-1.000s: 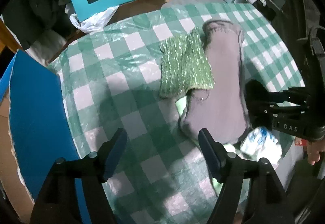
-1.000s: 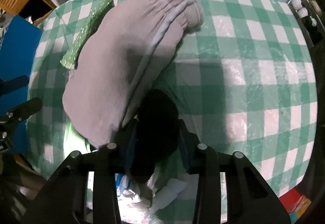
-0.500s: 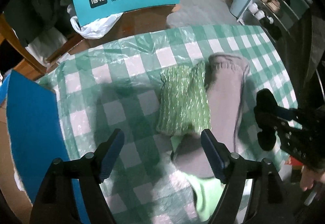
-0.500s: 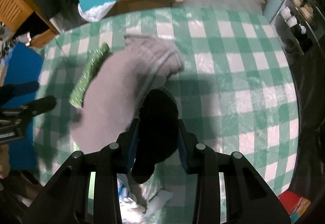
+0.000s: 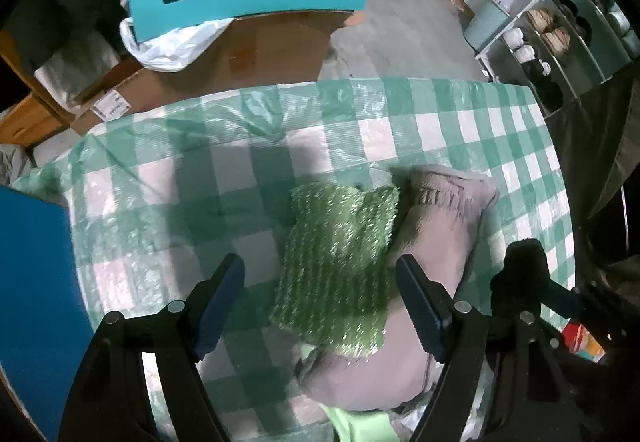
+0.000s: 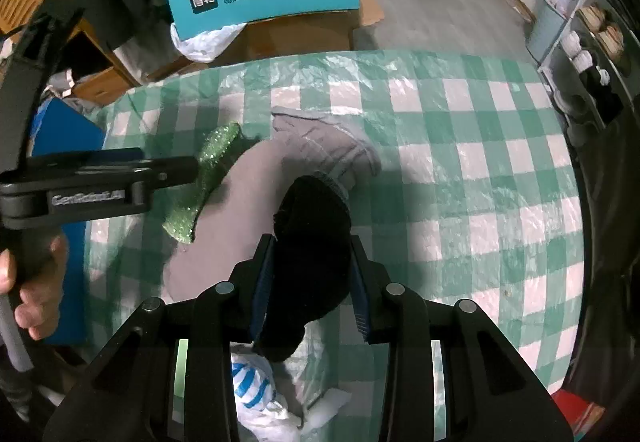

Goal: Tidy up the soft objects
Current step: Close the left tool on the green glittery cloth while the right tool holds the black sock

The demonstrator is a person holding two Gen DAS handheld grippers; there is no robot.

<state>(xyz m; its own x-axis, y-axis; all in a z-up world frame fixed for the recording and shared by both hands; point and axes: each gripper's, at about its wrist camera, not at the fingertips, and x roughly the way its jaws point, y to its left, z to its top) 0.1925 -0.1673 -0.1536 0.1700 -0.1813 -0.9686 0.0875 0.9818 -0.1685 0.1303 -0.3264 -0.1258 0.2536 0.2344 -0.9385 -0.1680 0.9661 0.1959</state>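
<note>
The right gripper (image 6: 311,284) is clamped on a black sock (image 6: 310,254), pads pressing both sides of the bunched fabric, the loose toe end drooping below the jaws, clear of the table. The left gripper (image 5: 320,302) hangs with jaws spread wide and nothing in them, hovering right over the sparkly green cloth (image 5: 340,266).

That green cloth lies on top of the left side of a grey garment (image 5: 436,242), which stretches lengthwise across the green-checked tablecloth (image 5: 192,209). A pale green piece (image 5: 352,422) peeks out from beneath the grey one at the near edge, and a crumpled white-and-blue plastic bag (image 6: 256,386) sits at the table's front.

Handling-wise, everything here looks limp and light: the sock folds wherever it is pinched, so a mid-body grip suits it. The green cloth looks thin and knitted and could snag or drag the grey garment along; a pinch at its free left edge seems safest.

The count: one black sock, one green cloth, one grey garment, one pale green piece, two grippers.
</note>
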